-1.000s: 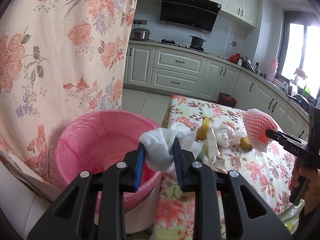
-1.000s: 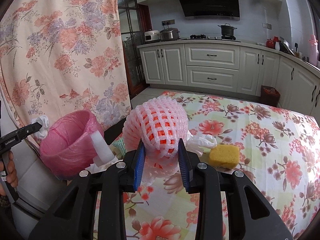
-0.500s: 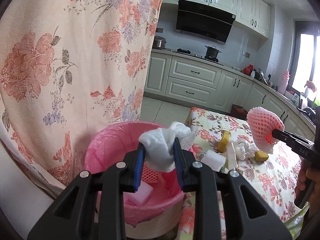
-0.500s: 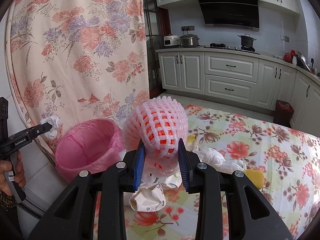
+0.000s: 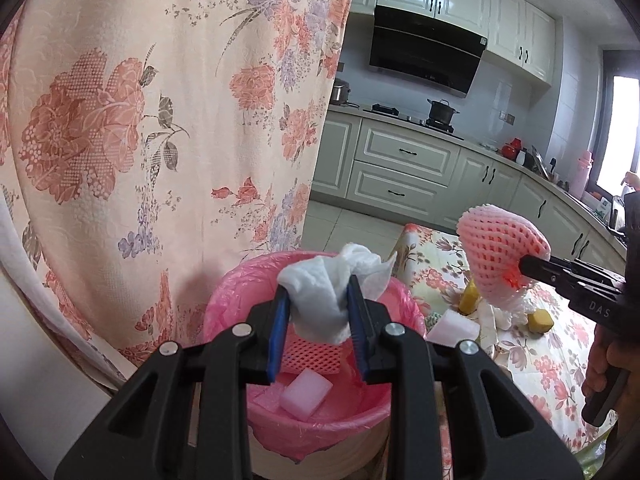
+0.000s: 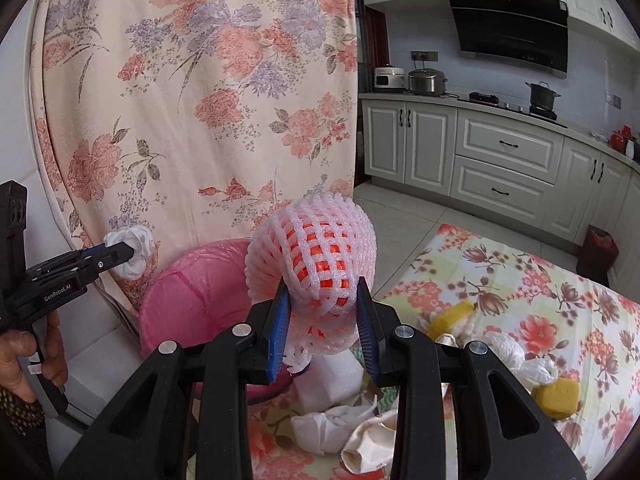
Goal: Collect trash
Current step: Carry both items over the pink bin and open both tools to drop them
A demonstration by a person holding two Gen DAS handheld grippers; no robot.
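My left gripper (image 5: pixel 316 316) is shut on a crumpled white tissue (image 5: pixel 324 292) and hangs right above the pink-lined trash bin (image 5: pixel 224 300), which holds a white foam block (image 5: pixel 306 394) and a pink net. In the right wrist view that left gripper (image 6: pixel 124 254) shows at the far left with the tissue (image 6: pixel 134 242), over the bin (image 6: pixel 192 300). My right gripper (image 6: pixel 322 328) is shut on a pink foam fruit net (image 6: pixel 316 256) with orange inside, held above the table edge beside the bin. The left wrist view shows that foam net (image 5: pixel 496 256) at right.
A floral curtain (image 5: pixel 160 120) hangs close behind the bin. The floral-cloth table (image 6: pixel 540 320) carries yellow sponges (image 6: pixel 558 398), crumpled tissues (image 6: pixel 332 426), a white foam block (image 6: pixel 332 376) and a clear plastic wrap (image 6: pixel 516 356). Kitchen cabinets (image 6: pixel 500 160) line the far wall.
Both grippers have moved left toward the bin with their loads. The tissue now hangs over the bin's opening, and the foam net has come nearer the table's left edge.
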